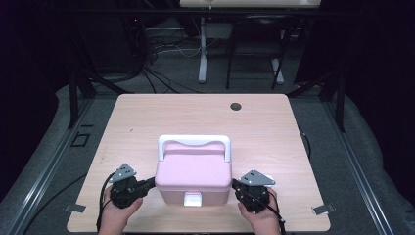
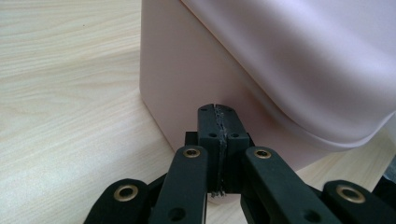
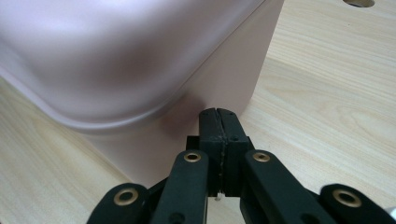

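- Grippers flank the box: my left gripper [image 1: 145, 186] and right gripper [image 1: 238, 186] sit against opposite side walls of a pale pink plastic storage box with a domed lid [image 1: 194, 172], which stands between the two tools near my edge of the light wooden table [image 1: 274, 122].
- Both tools are clenched on nothing. In the left gripper view my black jaws are pressed flat together, tips at or just short of the box's left wall, below the lid's overhanging lip. The right gripper view mirrors this at the right wall.
- From my tools, the box's white carry handle [image 1: 194, 142] lies folded back on the far side of the lid, and a white front latch [image 1: 192, 199] sits between my hands [image 1: 116, 215] on the near face.
- Judging by the pose, I am squeezing or steadying the box from both sides with closed tips, not gripping it.
- Risk, as I read it: smooth walls and narrow tips give little purchase. Uneven pressure from one side could make the box skid or swivel on the tabletop.
- Lifting this way could let the box slip down between the tips, or the tips could ride up and catch under the lid's lip.
- A small dark round hole [image 1: 236, 106] in the table lies well beyond the box, away from both tools.
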The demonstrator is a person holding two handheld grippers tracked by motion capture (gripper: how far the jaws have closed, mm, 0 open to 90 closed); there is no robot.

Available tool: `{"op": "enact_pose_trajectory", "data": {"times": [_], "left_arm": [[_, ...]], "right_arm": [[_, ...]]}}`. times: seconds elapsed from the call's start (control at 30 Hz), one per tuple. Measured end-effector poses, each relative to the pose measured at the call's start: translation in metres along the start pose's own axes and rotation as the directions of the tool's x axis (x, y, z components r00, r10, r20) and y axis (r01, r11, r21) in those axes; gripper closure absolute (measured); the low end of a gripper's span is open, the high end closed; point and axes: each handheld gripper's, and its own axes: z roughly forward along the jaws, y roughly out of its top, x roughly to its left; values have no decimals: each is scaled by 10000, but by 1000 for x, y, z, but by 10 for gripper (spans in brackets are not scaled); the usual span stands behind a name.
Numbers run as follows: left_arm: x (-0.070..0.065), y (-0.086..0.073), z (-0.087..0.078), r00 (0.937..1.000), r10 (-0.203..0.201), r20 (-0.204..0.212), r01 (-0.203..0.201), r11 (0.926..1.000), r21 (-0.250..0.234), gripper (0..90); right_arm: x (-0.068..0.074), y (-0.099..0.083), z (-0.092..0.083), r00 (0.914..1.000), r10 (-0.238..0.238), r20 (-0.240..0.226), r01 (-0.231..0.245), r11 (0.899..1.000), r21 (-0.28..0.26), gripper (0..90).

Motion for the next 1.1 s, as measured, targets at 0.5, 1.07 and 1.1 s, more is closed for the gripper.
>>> {"op": "enact_pose_trajectory", "data": {"times": [0.5,1.07,1.1], "left_arm": [[-4,-4,-6,10000,12,33,-12,10000,91,896],[9,-2,-11,9983,-513,289,517,9986,-127,674],[10,-2,-11,9982,-514,293,519,9985,-149,663]], "right_arm": [[6,-6,-9,9998,36,-194,-35,10000,80,900],[-6,-8,-9,9999,81,-138,-86,9992,-388,684],[-7,-7,-10,9998,88,-150,-94,9992,-386,678]]}}
